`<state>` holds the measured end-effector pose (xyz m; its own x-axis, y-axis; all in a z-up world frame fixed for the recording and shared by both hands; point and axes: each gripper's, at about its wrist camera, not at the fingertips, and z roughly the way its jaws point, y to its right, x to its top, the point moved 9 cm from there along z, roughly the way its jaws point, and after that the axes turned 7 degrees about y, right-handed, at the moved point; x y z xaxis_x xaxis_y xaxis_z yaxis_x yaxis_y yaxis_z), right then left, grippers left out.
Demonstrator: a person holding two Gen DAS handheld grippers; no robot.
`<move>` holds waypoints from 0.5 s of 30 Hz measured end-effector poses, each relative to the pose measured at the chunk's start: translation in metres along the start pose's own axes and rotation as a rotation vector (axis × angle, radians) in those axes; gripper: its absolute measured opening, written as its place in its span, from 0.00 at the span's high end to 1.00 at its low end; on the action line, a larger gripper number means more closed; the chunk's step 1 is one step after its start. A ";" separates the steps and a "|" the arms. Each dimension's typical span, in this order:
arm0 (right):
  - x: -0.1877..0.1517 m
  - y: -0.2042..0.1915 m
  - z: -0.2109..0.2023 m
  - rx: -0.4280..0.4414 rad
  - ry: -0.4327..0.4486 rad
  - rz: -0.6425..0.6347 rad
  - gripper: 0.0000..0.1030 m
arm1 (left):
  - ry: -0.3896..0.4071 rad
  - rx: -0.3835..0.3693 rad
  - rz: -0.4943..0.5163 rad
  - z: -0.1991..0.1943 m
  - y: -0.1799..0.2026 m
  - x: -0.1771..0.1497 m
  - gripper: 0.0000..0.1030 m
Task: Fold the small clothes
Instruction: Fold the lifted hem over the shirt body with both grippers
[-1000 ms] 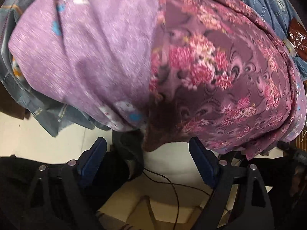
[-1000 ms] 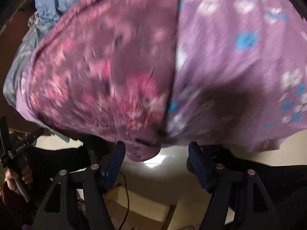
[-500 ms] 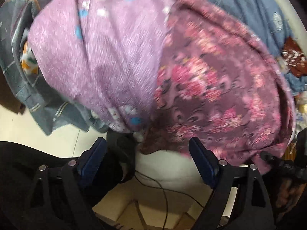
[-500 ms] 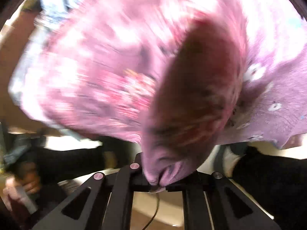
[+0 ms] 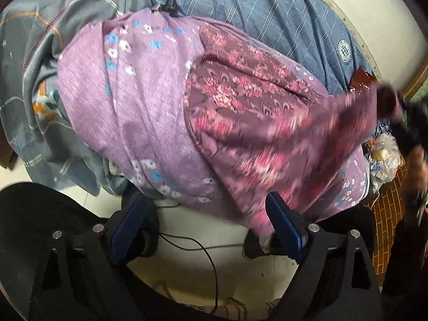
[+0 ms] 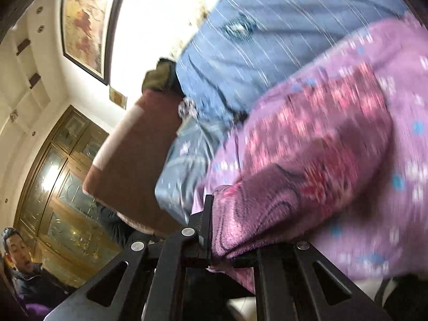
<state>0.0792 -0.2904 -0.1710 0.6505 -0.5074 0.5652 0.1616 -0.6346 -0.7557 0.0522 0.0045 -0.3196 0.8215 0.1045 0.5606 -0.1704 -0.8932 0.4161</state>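
A dark mauve floral garment (image 5: 254,112) lies over a light purple garment with blue and white flowers (image 5: 128,101) on a heap of clothes. My right gripper (image 6: 211,240) is shut on the floral garment's (image 6: 307,160) edge and holds it raised. In the left wrist view that corner stretches up to the right, blurred. My left gripper (image 5: 207,230) hangs below the heap's front edge with its jaws opening. Only floor shows between them, though the floral hem hangs against the right finger (image 5: 286,230).
A blue striped cloth (image 5: 267,13) and a grey garment (image 5: 40,40) lie under the heap. A cable (image 5: 192,243) runs over the pale floor. A plastic bag (image 5: 385,155) sits at the right. A brown cushion (image 6: 133,160), glass cabinet doors (image 6: 58,174) and a seated person (image 6: 24,267) are on the left.
My right gripper closed on the floral garment's edge and lifted it, its view tilting up toward the room. My left gripper drew up and back, so more of the heap shows.
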 end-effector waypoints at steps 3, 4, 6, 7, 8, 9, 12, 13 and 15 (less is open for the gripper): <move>0.034 -0.004 0.019 -0.002 0.052 -0.006 0.93 | -0.031 -0.018 -0.006 0.017 0.018 -0.002 0.12; 0.041 -0.004 0.022 -0.008 0.064 -0.010 0.93 | -0.040 -0.036 -0.001 0.022 0.028 -0.002 0.12; 0.066 0.006 0.037 -0.035 0.098 -0.003 0.93 | -0.047 -0.057 0.029 0.032 0.048 0.000 0.12; 0.075 0.011 0.043 -0.043 0.110 0.016 0.93 | -0.046 -0.070 0.057 0.038 0.060 0.001 0.12; 0.085 0.020 0.050 -0.055 0.124 0.034 0.93 | -0.046 -0.081 0.085 0.044 0.070 0.002 0.12; 0.092 0.031 0.057 -0.078 0.137 0.038 0.93 | -0.052 -0.083 0.105 0.050 0.077 0.004 0.12; 0.102 0.067 0.071 -0.128 0.144 0.071 0.93 | -0.075 -0.117 0.105 0.077 0.093 0.012 0.12; 0.104 0.084 0.074 -0.144 0.140 0.089 0.93 | -0.090 -0.116 0.092 0.086 0.095 0.013 0.12; 0.105 0.111 0.075 -0.170 0.138 0.109 0.93 | -0.113 -0.119 0.054 0.102 0.094 0.015 0.12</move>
<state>0.2209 -0.3702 -0.2206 0.5479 -0.6456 0.5321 -0.0387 -0.6549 -0.7547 0.1043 -0.1225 -0.3451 0.8641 0.0022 0.5032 -0.2733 -0.8376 0.4729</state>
